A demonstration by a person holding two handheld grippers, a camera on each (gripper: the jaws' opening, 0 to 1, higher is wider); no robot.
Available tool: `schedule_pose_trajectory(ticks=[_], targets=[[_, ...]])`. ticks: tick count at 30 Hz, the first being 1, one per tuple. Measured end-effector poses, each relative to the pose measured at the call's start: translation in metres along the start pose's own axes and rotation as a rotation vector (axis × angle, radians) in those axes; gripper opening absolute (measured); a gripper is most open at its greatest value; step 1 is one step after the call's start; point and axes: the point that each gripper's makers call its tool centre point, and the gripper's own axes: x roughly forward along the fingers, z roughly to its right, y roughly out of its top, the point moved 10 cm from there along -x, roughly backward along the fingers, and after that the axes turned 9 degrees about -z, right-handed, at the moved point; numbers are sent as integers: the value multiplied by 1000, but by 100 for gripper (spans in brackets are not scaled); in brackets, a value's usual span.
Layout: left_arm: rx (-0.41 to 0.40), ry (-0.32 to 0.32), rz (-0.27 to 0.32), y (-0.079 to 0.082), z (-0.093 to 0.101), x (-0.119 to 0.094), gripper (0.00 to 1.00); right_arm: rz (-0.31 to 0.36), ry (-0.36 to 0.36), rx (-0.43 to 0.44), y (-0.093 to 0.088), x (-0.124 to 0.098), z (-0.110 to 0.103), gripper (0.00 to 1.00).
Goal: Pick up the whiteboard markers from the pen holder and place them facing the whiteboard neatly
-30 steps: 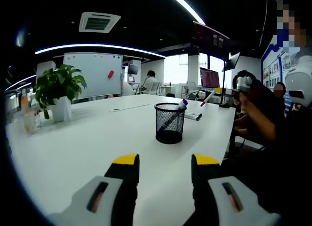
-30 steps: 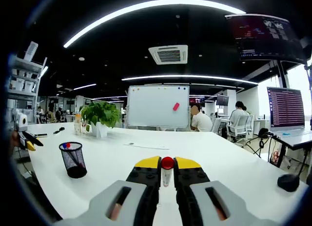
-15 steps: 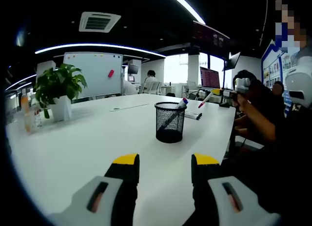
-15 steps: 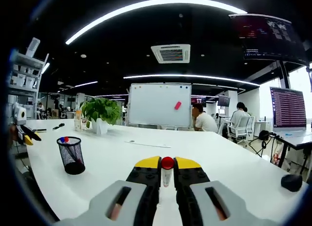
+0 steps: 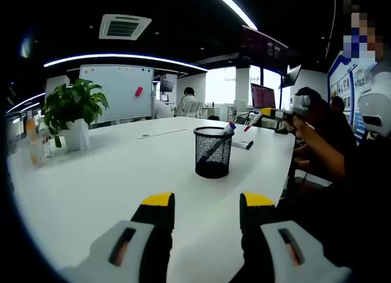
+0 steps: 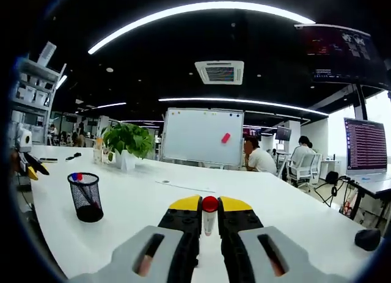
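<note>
Left gripper view first: left gripper [image 5: 198, 219] hovers low over the white table [image 5: 104, 173], jaws apart with nothing between them, pointed at the black mesh pen holder [image 5: 213, 152], probably waiting its turn. A blue-capped marker [image 5: 228, 129] leans out of the holder's rim, so at least one is left to fetch. Just behind the holder lie markers [image 5: 242, 144] flat on the table, side by side, apparently the row being built. At the right, the right gripper [image 5: 269, 113] carries a red-capped marker [image 5: 253, 120] above that far edge.

Right gripper view: right gripper [image 6: 209, 219] is clamped on the red-capped marker [image 6: 209, 205], cap forward, aimed at the whiteboard [image 6: 203, 136] across the room, which suits laying it down facing the board. The pen holder [image 6: 85, 197] stands well to the left, beyond it the left gripper [image 6: 27, 167].
</note>
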Motion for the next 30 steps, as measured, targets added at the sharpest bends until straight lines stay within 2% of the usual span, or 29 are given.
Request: schedule_pose_trajectory(ticks=[6, 13, 30], targets=[[-1, 3, 0, -1, -1, 0, 44, 11, 1, 16, -2, 7, 4, 13], [-2, -2, -4, -2, 0, 2, 44, -33, -13, 20, -9, 21, 7, 13], [-4, -4, -6, -2, 0, 2, 44, -90, -13, 3, -19, 46, 5, 13]])
